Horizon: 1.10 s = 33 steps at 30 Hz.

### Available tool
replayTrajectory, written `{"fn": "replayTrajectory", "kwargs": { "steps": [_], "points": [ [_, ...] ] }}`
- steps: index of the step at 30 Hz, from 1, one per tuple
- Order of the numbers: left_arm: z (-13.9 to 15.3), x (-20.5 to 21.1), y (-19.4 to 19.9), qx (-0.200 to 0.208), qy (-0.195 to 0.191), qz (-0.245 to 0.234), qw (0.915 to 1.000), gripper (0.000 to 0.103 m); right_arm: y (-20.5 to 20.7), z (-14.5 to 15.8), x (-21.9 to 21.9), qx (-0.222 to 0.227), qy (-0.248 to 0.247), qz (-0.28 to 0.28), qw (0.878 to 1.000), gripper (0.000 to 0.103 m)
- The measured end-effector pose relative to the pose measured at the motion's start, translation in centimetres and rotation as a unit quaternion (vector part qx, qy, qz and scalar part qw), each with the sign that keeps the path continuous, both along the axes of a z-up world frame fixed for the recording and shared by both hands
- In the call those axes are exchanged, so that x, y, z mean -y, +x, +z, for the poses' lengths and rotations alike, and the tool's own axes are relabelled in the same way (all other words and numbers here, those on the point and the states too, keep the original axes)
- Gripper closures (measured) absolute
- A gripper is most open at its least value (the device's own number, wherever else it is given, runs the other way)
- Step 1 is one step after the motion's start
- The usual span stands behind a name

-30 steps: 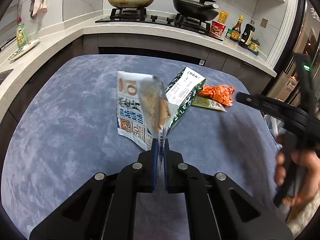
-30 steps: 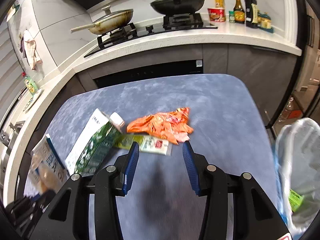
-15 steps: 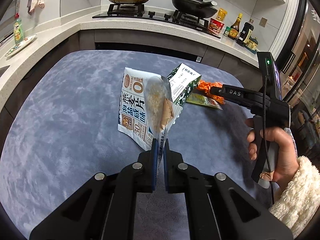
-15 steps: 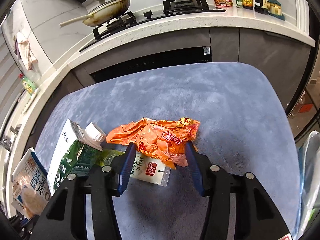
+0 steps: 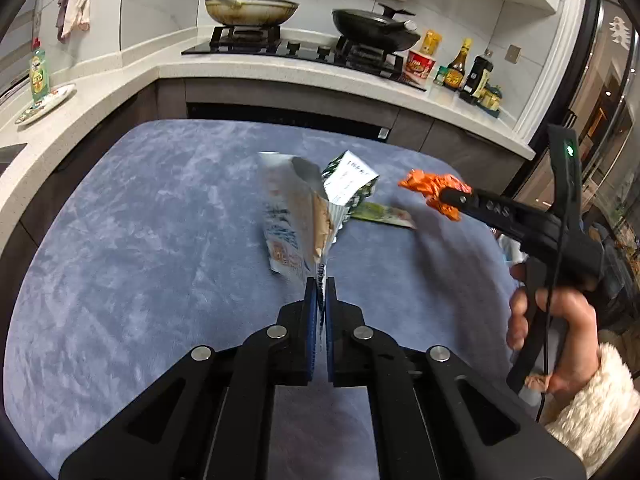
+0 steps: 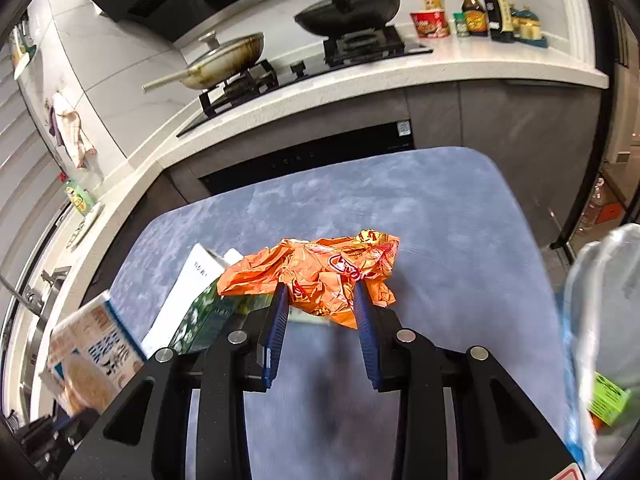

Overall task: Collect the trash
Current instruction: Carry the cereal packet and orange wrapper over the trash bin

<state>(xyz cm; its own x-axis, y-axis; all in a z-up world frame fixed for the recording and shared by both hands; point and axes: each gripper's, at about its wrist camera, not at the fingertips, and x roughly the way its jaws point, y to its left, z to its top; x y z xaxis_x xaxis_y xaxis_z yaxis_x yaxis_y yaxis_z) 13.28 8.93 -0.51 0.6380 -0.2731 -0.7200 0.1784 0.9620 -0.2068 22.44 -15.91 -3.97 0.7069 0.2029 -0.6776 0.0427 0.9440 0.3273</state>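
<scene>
My left gripper (image 5: 319, 286) is shut on the corner of a blue and white cereal bag (image 5: 294, 224) and holds it up above the blue table; the bag also shows in the right wrist view (image 6: 92, 360). My right gripper (image 6: 320, 300) is closed on a crumpled orange wrapper (image 6: 320, 268) and holds it just above the table; the wrapper shows in the left wrist view (image 5: 432, 190) at the right gripper's tip. A green and white carton (image 5: 350, 182) and a flat green sachet (image 5: 382, 215) lie on the table.
A clear trash bag (image 6: 600, 320) with a green item inside hangs off the table's right edge. The table (image 5: 140, 240) is covered with blue cloth. Behind it runs a counter with a stove (image 5: 256, 40), pans and sauce bottles (image 5: 460, 68).
My right gripper has moved forward over the orange wrapper, closed on it and lifted it. My left gripper still holds the cereal bag, which has swung edge-on.
</scene>
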Motion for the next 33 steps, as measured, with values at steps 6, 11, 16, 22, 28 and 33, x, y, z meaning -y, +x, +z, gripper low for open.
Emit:
{"fn": "replayTrajectory", "kwargs": {
  "steps": [6, 11, 16, 22, 28, 33],
  "points": [
    [2.4, 1.0, -2.7, 0.016, -0.010, -0.014, 0.9997, 0.101, -5.3, 1.8, 1.2, 0.009, 0.005, -0.010, 1.000, 0.071],
    [3.9, 3.1, -5.0, 0.024, -0.016, -0.043, 0.9987, 0.101, -10.0, 2.7, 2.7, 0.012, 0.007, -0.023, 1.000, 0.071],
    [4.7, 6.8, -6.8, 0.027, -0.018, -0.083, 0.9960, 0.101, -14.5, 3.2, 4.6, 0.012, -0.010, -0.042, 0.999, 0.071],
    [5.0, 12.3, -8.0, 0.027, -0.024, -0.141, 0.9894, 0.101, -19.1, 2.9, 9.4, 0.008, -0.003, -0.094, 0.996, 0.071],
    [5.4, 18.3, -7.7, 0.029, -0.050, -0.199, 0.9784, 0.101, -21.2, 2.9, 14.3, 0.007, -0.005, -0.141, 0.990, 0.071],
    [5.5, 23.1, -6.5, 0.028, -0.065, -0.228, 0.9711, 0.101, -21.4, 2.7, 17.7, 0.004, -0.018, -0.170, 0.985, 0.071]
  ]
}}
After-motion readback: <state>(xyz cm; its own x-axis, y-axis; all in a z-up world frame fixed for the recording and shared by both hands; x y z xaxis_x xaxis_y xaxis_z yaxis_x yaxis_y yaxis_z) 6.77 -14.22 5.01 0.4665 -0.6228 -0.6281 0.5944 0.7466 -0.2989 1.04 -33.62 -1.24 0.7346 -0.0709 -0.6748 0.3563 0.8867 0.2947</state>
